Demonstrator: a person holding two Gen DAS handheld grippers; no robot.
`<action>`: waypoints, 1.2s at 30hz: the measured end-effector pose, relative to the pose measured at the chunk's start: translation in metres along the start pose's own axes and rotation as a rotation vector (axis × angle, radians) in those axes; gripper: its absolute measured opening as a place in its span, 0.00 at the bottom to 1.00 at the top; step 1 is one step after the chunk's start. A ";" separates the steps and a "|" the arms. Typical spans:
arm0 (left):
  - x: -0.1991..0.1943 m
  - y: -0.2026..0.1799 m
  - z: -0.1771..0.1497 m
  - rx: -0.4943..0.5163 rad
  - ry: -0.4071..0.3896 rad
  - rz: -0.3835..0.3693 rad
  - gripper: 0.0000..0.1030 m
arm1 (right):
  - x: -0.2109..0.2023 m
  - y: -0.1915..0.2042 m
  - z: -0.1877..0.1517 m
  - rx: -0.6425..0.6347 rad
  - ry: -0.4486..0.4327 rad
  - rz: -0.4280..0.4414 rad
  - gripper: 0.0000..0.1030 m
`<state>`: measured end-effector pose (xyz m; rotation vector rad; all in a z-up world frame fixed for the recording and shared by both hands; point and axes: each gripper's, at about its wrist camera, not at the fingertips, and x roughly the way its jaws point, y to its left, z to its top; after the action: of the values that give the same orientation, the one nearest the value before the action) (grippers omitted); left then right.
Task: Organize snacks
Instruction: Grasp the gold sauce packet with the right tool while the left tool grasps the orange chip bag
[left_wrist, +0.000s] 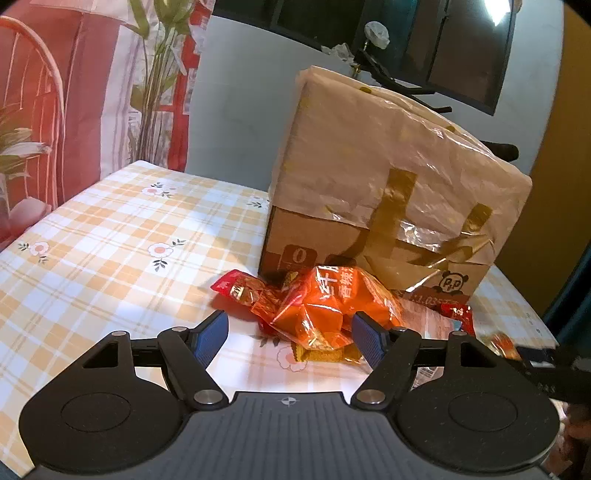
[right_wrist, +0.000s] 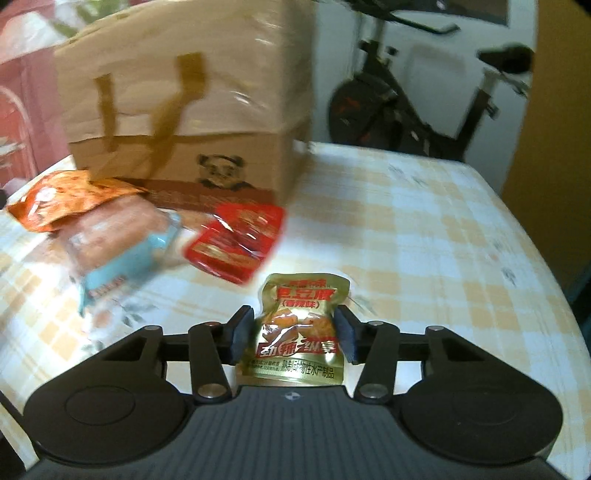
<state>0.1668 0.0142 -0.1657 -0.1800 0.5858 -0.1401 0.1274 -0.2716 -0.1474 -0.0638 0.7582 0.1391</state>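
On the checked cloth (right_wrist: 424, 229), right tool (right_wrist: 293, 334) pinches a glossy gold packet (right_wrist: 295, 332); left tool (left_wrist: 288, 338) gapes

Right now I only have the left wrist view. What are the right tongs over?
Observer: A gold snack packet lies on the tablecloth between the pads of the right tongs.
Operator: Is it gripped?
Observer: The pads sit right at its two side edges, but I cannot tell whether they press on it.
Operator: Anything close to it?
Observer: A flat red packet lies just beyond it, apart from it, in front of the cardboard box.
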 end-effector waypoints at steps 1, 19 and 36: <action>0.000 0.000 -0.001 0.003 0.002 -0.002 0.73 | 0.001 0.006 0.004 -0.011 -0.015 0.007 0.49; 0.014 -0.007 -0.014 0.033 0.079 -0.005 0.74 | 0.014 0.024 -0.005 -0.028 -0.095 0.004 0.49; 0.031 0.015 0.001 -0.345 0.153 -0.099 0.83 | 0.014 0.020 -0.005 -0.008 -0.090 0.042 0.49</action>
<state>0.1939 0.0237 -0.1845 -0.5373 0.7520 -0.1486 0.1315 -0.2508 -0.1607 -0.0484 0.6699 0.1841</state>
